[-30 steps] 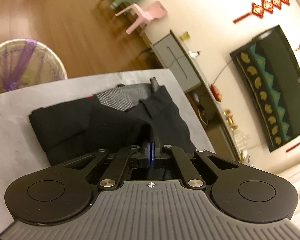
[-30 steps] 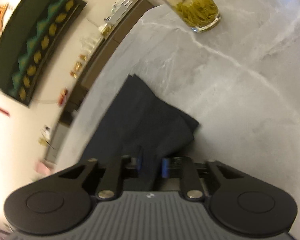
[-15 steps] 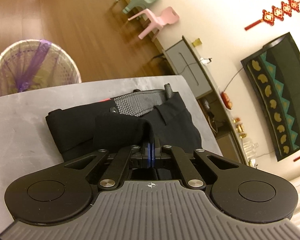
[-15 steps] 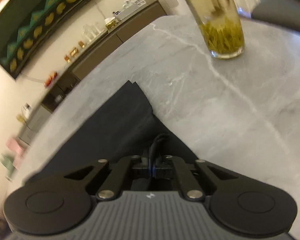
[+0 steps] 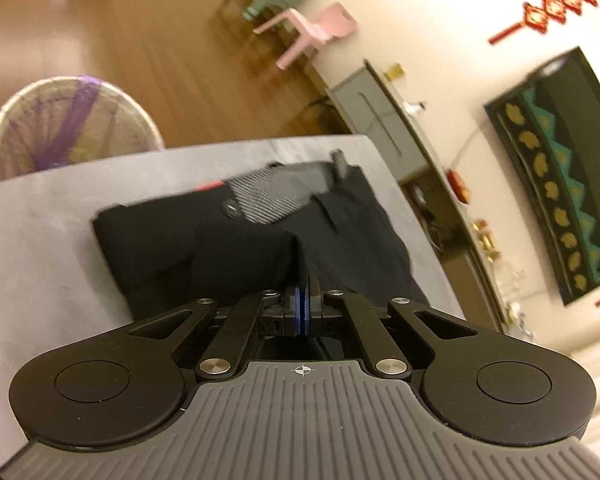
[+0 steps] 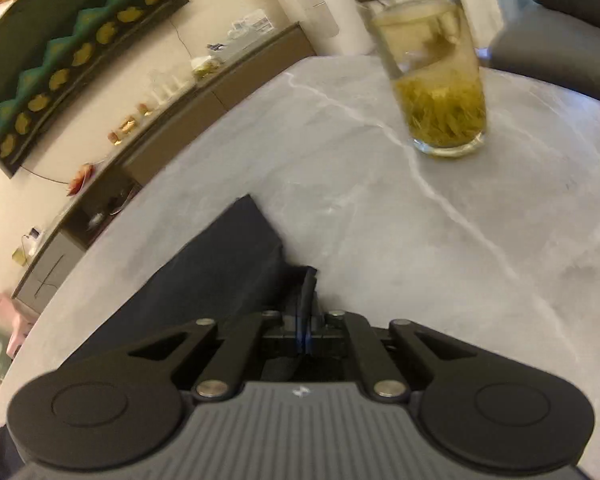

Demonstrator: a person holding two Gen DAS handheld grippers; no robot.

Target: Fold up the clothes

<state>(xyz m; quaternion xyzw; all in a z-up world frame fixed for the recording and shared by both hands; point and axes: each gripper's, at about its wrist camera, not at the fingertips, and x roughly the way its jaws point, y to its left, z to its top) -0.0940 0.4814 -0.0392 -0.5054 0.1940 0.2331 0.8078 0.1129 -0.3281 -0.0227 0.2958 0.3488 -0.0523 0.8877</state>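
Black trousers point(image 5: 348, 236) lie partly folded on the grey marble table point(image 5: 32, 240), waistband with grey striped lining point(image 5: 276, 196) at the far end. My left gripper point(image 5: 302, 280) is shut on a fold of the black cloth and holds it just above the pile. In the right wrist view the dark trouser leg point(image 6: 220, 264) runs away to the left. My right gripper point(image 6: 306, 292) is shut on its near edge, a ridge of cloth standing between the fingers.
A glass of green tea point(image 6: 436, 80) stands on the table point(image 6: 460, 240) ahead and right of my right gripper. A mesh waste bin point(image 5: 60, 128) sits on the wood floor beyond the table's left edge. A low cabinet point(image 5: 376, 116) runs along the wall.
My right gripper closed on the trouser leg edge and turned toward the tea glass. My left gripper, still shut on cloth, has carried the fold a little toward the waistband.
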